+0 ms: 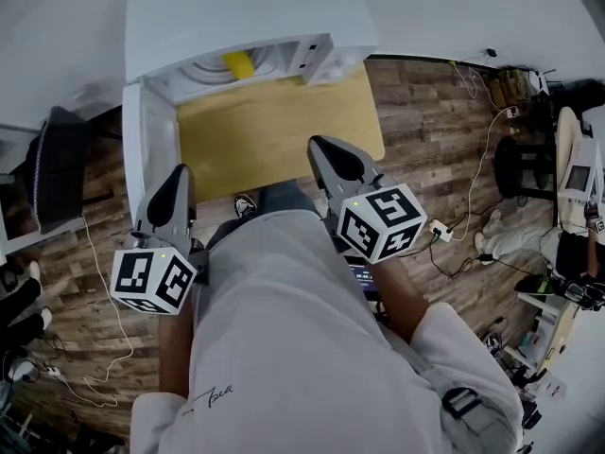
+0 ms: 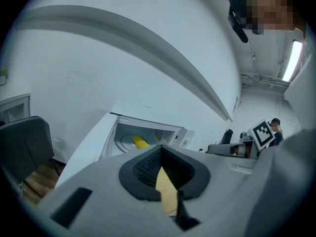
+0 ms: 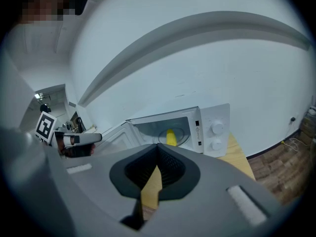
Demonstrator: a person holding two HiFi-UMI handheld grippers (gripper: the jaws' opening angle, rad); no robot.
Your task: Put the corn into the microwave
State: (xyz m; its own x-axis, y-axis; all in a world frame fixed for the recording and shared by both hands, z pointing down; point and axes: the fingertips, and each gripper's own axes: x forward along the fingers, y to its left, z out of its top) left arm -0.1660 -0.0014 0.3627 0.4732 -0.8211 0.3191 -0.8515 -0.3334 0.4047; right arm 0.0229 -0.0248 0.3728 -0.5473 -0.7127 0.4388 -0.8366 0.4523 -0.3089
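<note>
The yellow corn point(image 1: 237, 63) lies on the turntable inside the white microwave point(image 1: 248, 8), whose door point(image 1: 151, 149) hangs open to the left. It also shows as the corn point(image 2: 141, 142) in the left gripper view and as the corn point(image 3: 171, 137) in the right gripper view. Both grippers are held back from the microwave, over the near edge of the wooden table point(image 1: 284, 130). My left gripper point(image 1: 178, 174) is shut and empty, near the door's lower end. My right gripper point(image 1: 322, 146) is shut with nothing in it.
The microwave's knobs point(image 3: 216, 136) sit on its right panel. A dark chair point(image 1: 57, 164) stands at the left. White cables point(image 1: 104, 291) and a power strip point(image 1: 440, 231) lie on the wood floor. A black stool point(image 1: 515, 164) and clutter stand at the right.
</note>
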